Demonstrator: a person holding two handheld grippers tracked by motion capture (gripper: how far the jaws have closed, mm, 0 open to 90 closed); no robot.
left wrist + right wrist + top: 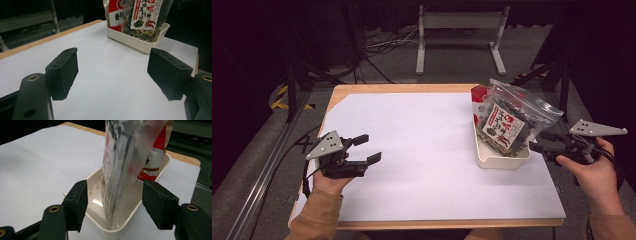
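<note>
On the white paper sheet [422, 150], a smooth cream tub [502, 159] holds a shiny clear snack bag [507, 120]. Right gripper [537, 142] gapes wide beside it; left gripper [367, 149] gapes empty.

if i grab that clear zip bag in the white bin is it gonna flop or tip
The clear bag looks thin and crinkly, so it would probably flop. It stands tall, leaning in the shallow white bin, so a nudge may tip it. Its dried contents suggest it's light.

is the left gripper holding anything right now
No, the left gripper has its jaws apart over the bare white sheet, nothing between them.
</note>
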